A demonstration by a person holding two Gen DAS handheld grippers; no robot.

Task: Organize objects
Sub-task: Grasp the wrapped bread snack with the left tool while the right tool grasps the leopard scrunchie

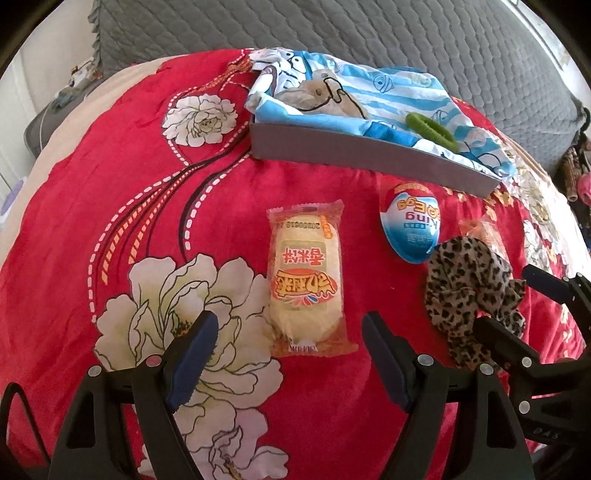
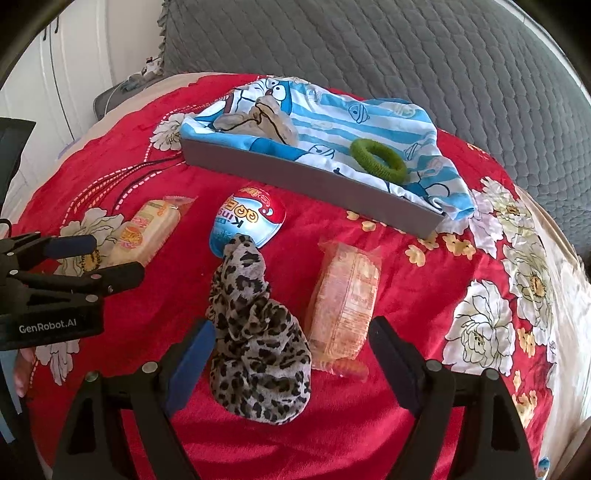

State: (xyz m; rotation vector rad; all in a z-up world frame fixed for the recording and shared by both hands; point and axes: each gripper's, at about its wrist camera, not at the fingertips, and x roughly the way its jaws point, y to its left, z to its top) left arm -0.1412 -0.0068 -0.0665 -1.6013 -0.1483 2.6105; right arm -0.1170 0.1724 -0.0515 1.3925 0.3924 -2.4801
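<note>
On the red flowered blanket (image 1: 110, 177) lie a yellow snack cake packet (image 1: 306, 280), a blue and red toy egg (image 1: 410, 225), a leopard-print scrunchie (image 1: 469, 291) and an orange cracker packet (image 2: 347, 299). A grey tray (image 1: 369, 155) at the back holds a blue striped cloth (image 1: 399, 88) and a green hair ring (image 1: 432, 129). My left gripper (image 1: 291, 332) is open above the near end of the yellow packet. My right gripper (image 2: 291, 339) is open over the scrunchie (image 2: 255, 332) and the cracker packet.
A grey quilted headboard or cushion (image 1: 332, 33) rises behind the tray. The bed's edge falls away at the left, with white furniture (image 2: 74, 55) beyond. The left gripper also shows at the left of the right wrist view (image 2: 92, 254).
</note>
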